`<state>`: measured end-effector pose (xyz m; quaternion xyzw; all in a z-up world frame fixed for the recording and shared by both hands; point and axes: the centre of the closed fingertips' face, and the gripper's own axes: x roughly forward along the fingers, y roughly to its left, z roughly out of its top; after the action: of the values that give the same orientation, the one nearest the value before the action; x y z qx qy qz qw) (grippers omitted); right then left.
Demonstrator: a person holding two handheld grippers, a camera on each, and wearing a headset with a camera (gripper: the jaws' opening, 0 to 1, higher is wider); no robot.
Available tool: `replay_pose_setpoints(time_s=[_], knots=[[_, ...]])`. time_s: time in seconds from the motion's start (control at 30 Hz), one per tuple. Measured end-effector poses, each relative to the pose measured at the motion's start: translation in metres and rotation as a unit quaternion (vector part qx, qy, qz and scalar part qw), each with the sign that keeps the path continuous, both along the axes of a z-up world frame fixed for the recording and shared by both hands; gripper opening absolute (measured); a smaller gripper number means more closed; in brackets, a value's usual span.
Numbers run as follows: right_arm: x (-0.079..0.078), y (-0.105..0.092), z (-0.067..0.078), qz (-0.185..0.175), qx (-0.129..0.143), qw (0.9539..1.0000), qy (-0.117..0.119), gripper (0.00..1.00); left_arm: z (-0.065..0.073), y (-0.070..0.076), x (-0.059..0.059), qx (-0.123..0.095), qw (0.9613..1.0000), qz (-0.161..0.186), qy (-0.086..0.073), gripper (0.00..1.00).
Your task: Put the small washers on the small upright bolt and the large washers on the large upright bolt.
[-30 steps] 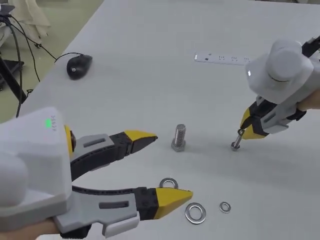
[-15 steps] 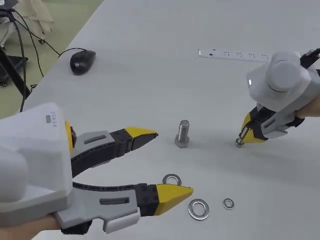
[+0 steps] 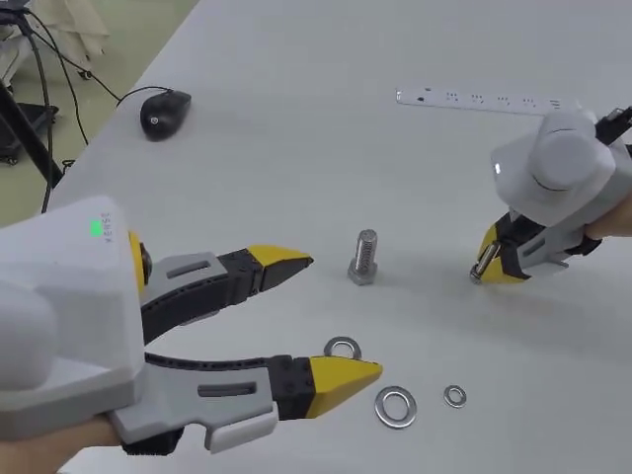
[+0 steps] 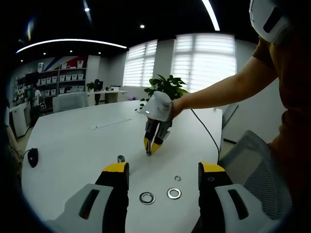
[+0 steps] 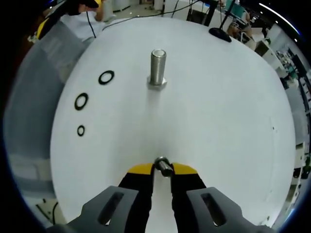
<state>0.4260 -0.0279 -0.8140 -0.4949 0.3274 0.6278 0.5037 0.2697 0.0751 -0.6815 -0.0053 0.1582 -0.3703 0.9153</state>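
The large bolt (image 3: 363, 257) stands upright on the white table (image 3: 296, 148). My right gripper (image 3: 488, 265) is shut on the small bolt (image 3: 481, 267), which leans between the yellow tips just above the table; the bolt head shows between the jaws (image 5: 164, 166). My left gripper (image 3: 346, 316) hovers open near the table's front with nothing in it. By its lower tip lie two large washers (image 3: 342, 348) (image 3: 395, 406) and a small washer (image 3: 454, 396). In the left gripper view, the washers (image 4: 146, 197) lie between the open jaws, with the right gripper (image 4: 152, 143) beyond.
A black mouse (image 3: 165, 112) with its cable sits at the far left of the table. A white power strip (image 3: 484, 100) lies at the back right. The table's left edge drops to the floor, where a dark stand leg shows.
The right gripper has sunk lower over the small bolt, which now leans between its tips instead of standing below them. The left gripper and the washers have held still.
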Motion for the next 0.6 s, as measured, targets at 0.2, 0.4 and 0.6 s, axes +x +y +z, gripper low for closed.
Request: replay_pose_setpoints(time_s=[0.2, 0.4, 0.6], knots=[[0.002, -0.001, 0.003, -0.006, 0.006, 1.0000, -0.003, 0.17, 0.000, 0.001, -0.001, 0.001, 1.0000, 0.001, 0.001, 0.57], [0.002, -0.009, 0.011, -0.019, 0.009, 0.9998, -0.003, 0.17, 0.002, 0.000, -0.001, 0.002, 1.0000, 0.001, -0.002, 0.57], [-0.001, -0.021, 0.021, -0.035, 0.014, 0.9993, -0.006, 0.18, 0.004, -0.001, -0.003, 0.003, 1.0000, 0.001, -0.006, 0.57]])
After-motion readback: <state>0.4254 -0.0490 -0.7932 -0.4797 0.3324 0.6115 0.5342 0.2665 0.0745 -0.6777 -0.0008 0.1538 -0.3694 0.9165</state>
